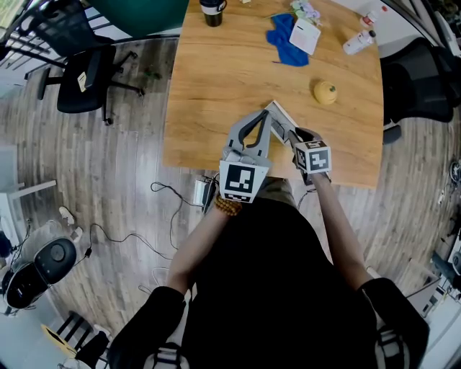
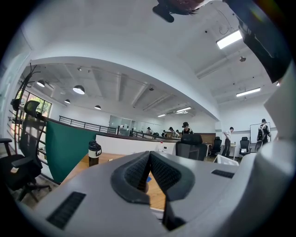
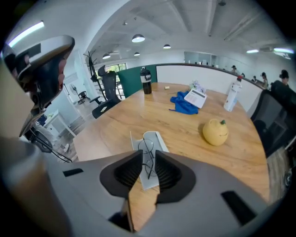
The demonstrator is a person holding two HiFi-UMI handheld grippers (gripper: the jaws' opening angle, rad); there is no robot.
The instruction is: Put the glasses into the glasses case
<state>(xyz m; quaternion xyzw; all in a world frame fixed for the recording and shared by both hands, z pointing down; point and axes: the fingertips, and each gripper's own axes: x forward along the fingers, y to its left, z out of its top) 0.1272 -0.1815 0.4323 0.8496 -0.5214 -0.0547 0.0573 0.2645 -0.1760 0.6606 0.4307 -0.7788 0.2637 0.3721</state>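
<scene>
Thin wire-framed glasses (image 3: 148, 149) lie in an open grey glasses case (image 3: 157, 139) on the wooden table (image 3: 138, 115). My right gripper (image 3: 148, 156) points steeply down at them, its jaws a little apart around the frame without pressing on it. In the head view the case (image 1: 280, 115) lies near the table's front edge, with the right gripper (image 1: 294, 134) over its near end; the glasses are too small to make out there. My left gripper (image 1: 263, 115) hovers just left of the case, pointing level across the room. In the left gripper view the left gripper (image 2: 149, 156) has its pads meeting at the tips, with nothing between them.
A yellow pear-shaped object (image 1: 325, 92) sits to the right of the case. At the far side lie a blue cloth (image 1: 285, 42) with a white card (image 1: 305, 34), a white bottle (image 1: 358, 42) and a black cup (image 1: 212, 11). A black office chair (image 1: 85, 78) stands left of the table.
</scene>
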